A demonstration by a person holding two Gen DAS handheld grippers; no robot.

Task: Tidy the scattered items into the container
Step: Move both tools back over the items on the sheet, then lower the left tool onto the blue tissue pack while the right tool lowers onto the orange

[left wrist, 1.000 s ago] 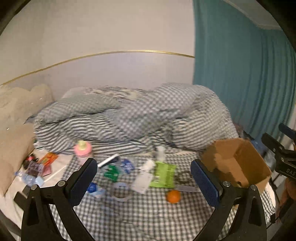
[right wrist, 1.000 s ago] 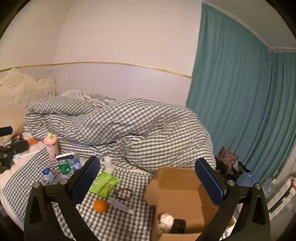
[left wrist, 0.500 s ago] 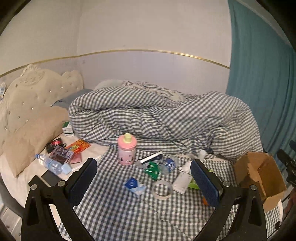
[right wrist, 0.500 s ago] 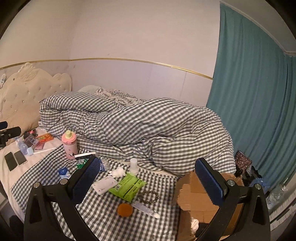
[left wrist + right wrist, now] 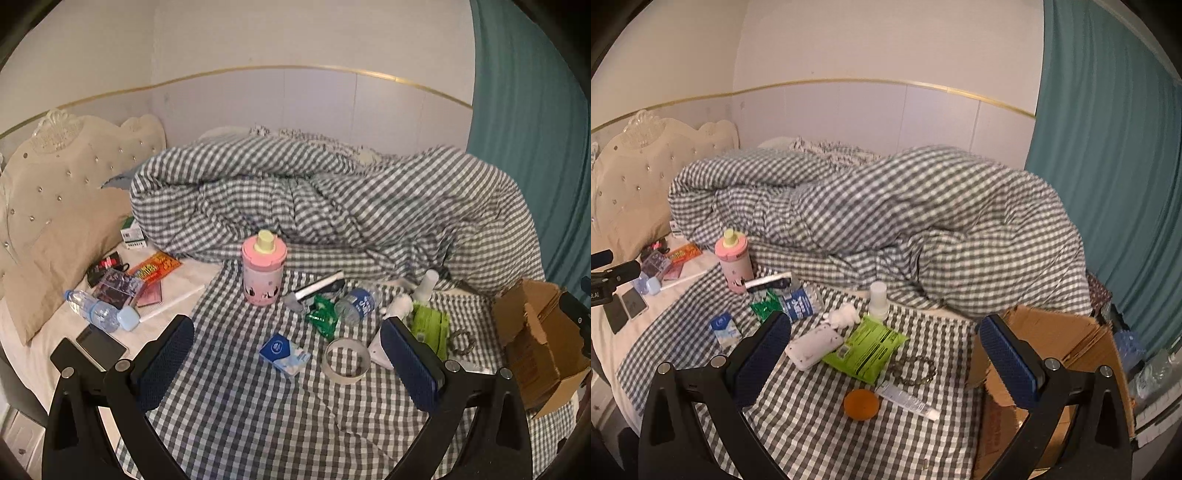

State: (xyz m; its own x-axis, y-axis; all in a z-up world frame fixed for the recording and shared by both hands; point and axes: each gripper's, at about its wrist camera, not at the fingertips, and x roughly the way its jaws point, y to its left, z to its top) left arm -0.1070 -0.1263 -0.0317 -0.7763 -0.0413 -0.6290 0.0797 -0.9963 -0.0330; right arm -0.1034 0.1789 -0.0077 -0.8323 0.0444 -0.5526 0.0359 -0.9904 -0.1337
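On the checked bedspread (image 5: 258, 413), a pink bottle (image 5: 263, 272), tape ring (image 5: 345, 360) and green packet (image 5: 865, 349) are seen scattered; the cardboard box (image 5: 1052, 354) is set at the right. The left gripper (image 5: 288, 363) and right gripper (image 5: 886, 360) are held wide open, empty, above them.

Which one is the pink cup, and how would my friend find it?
Look at the big crumpled checked blanket on the bed, then down to its front edge on the left. The pink cup stands upright there, behind the green packet and the lying water bottle. It is the only tall pink thing, with a pale yellow spout on top.
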